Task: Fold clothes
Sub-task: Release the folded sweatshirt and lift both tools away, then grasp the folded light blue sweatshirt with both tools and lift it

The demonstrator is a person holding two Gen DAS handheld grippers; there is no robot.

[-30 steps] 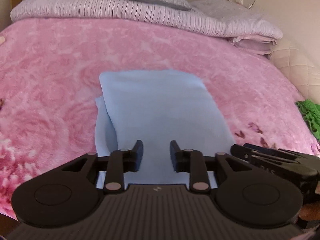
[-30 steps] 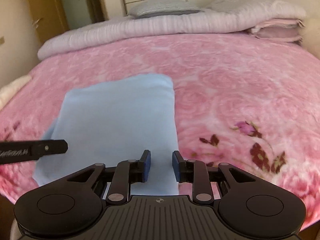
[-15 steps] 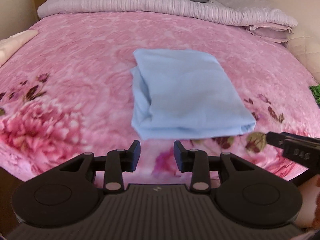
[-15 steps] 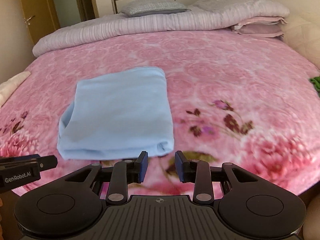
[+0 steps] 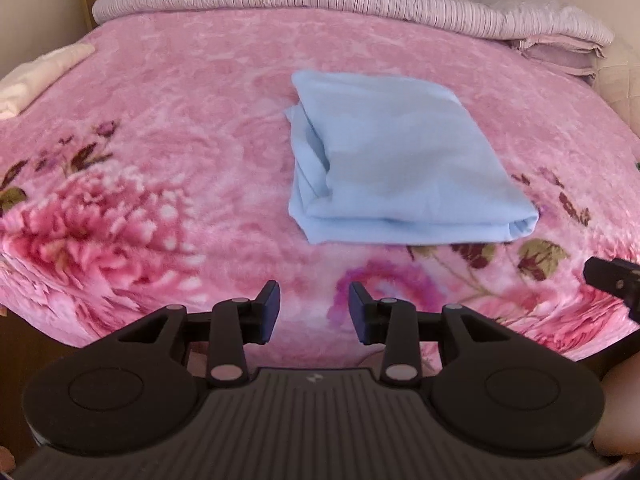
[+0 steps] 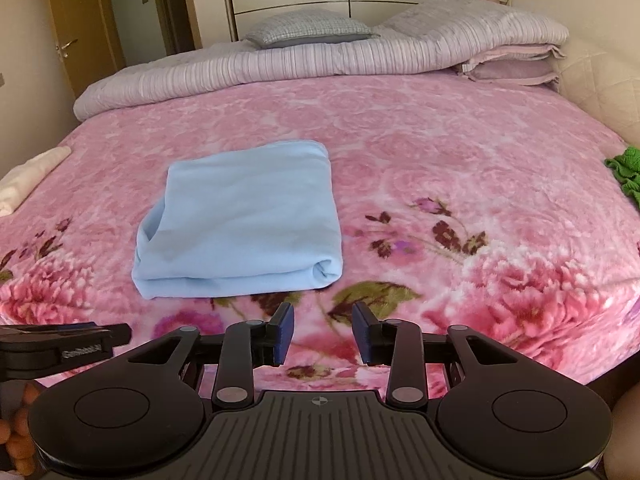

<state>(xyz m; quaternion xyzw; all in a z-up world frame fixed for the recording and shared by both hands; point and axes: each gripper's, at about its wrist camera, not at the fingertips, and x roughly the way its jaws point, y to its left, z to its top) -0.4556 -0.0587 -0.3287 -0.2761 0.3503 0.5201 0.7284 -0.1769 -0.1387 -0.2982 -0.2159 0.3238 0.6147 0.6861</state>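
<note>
Blue cloth [image 5: 400, 164] is lying folded on the pink bed [image 5: 180, 128]; looking soft, light, floppy. I'm holding left gripper [image 5: 314, 304] and right gripper [image 6: 323, 322] apart and empty, jaws just opening. Best taking the thick rolled near edge.

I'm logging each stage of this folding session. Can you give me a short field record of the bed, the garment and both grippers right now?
surface: pink floral blanket on a bed
garment: light blue cloth, folded into a rectangle, lying flat
left gripper: jaws have just been opening, nothing between them, short of the cloth
right gripper: jaws have just been opening, empty, short of the cloth
other clothes: green garment at right edge; cream cloth at left edge
head of bed: rolled striped duvet, grey pillow
</note>
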